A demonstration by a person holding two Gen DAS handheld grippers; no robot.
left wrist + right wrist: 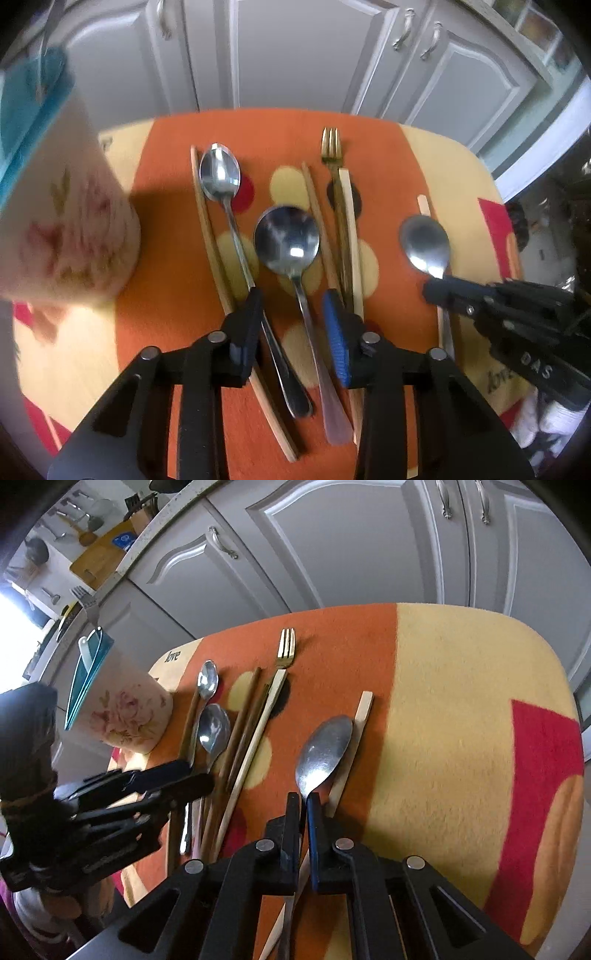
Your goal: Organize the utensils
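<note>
An orange, yellow and red fuzzy cloth [177, 277] printed "love" covers the counter. On it lie shiny steel spoons, a gold fork [331, 146] and wooden chopsticks. The right gripper [303, 801] has its jaws clamped on the neck of an oval steel spoon [323, 751]. The left gripper [291, 295], jaws apart, straddles a round-bowled steel spoon [286, 240] without pressing it. A floral paper cup [74, 236] stands left.

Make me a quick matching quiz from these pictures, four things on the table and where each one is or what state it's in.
1. gold fork
2. flowered cup
3. right hand-held gripper
4. round spoon

A. shut on a spoon's handle
B. far end of the orange cloth
C. left side, holding utensils
D. handle between the left hand-held gripper's fingers

Pairs: 1-B, 2-C, 3-A, 4-D
</note>
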